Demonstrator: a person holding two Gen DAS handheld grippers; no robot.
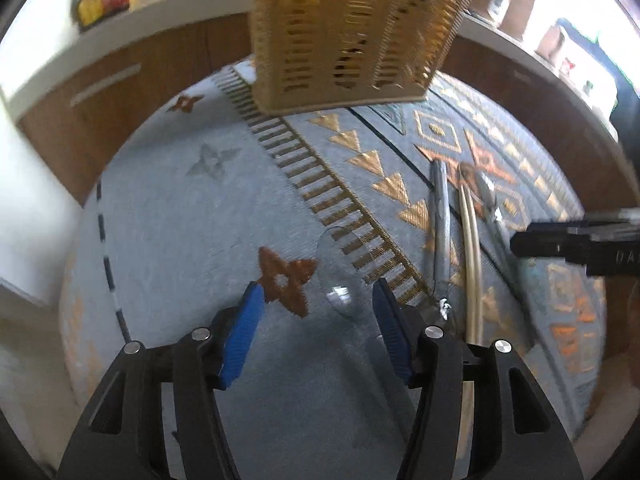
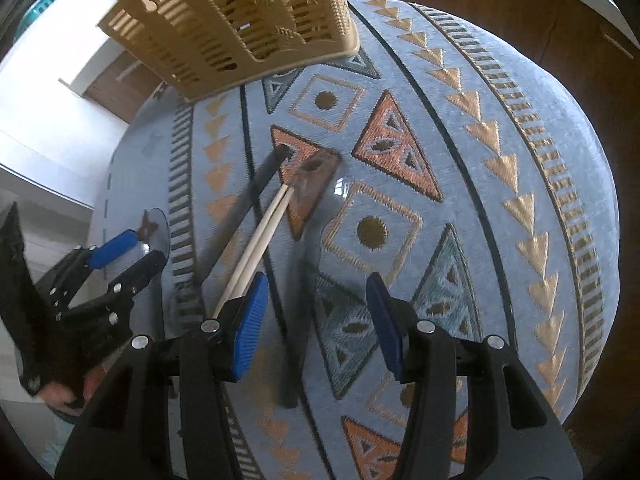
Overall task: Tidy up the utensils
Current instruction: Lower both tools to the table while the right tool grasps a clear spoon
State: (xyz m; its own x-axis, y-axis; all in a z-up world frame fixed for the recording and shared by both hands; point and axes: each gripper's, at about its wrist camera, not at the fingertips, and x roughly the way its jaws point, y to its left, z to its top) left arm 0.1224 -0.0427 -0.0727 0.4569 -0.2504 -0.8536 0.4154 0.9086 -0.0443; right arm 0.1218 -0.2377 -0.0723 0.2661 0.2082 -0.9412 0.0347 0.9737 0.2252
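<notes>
Both grippers, left (image 1: 318,300) and right (image 2: 318,300), gape over the spoon (image 1: 340,276) and chopsticks (image 2: 256,248), lined up for grabbing, basket (image 2: 240,20) at the cloth's (image 2: 500,120) far edge.

Left gripper (image 1: 318,300), right gripper (image 2: 318,298): black frames, ribbed blue jaws, silver screws.
</notes>
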